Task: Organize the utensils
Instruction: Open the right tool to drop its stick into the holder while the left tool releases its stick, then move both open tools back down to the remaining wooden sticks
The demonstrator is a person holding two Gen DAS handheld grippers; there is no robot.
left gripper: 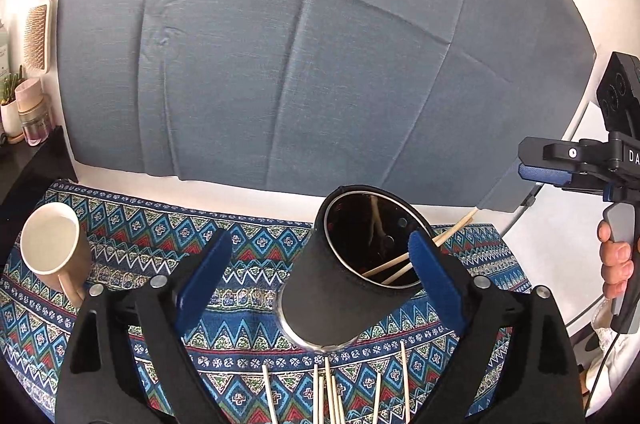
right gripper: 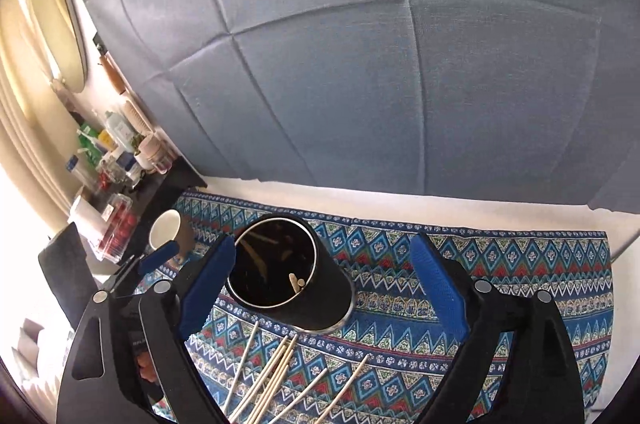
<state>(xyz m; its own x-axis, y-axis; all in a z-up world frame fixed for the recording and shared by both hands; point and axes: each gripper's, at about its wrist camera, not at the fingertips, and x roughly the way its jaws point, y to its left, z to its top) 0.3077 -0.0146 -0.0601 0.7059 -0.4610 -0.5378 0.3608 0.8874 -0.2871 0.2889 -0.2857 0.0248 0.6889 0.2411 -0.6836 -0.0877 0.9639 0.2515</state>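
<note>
A black cylindrical holder (left gripper: 340,288) stands on the patterned cloth (left gripper: 140,236), with a pair of wooden chopsticks (left gripper: 392,266) leaning inside it. Several loose chopsticks (left gripper: 332,392) lie on the cloth in front of it. My left gripper (left gripper: 320,244) is open, its blue pads either side of the holder and not pressing on it. In the right wrist view my right gripper (right gripper: 323,246) is also open and empty. It hangs above the holder (right gripper: 320,308), with the loose chopsticks (right gripper: 276,376) below it. The right gripper (left gripper: 548,172) also shows at the left wrist view's right edge, held by a hand (left gripper: 616,260).
A beige mug (left gripper: 52,248) sits at the cloth's left end. Beyond it a dark shelf (right gripper: 168,180) carries bottles, jars and a clear box of red fruit (right gripper: 118,224). A grey-blue fabric sheet (left gripper: 300,44) covers the wall behind. White tabletop (right gripper: 400,202) borders the cloth.
</note>
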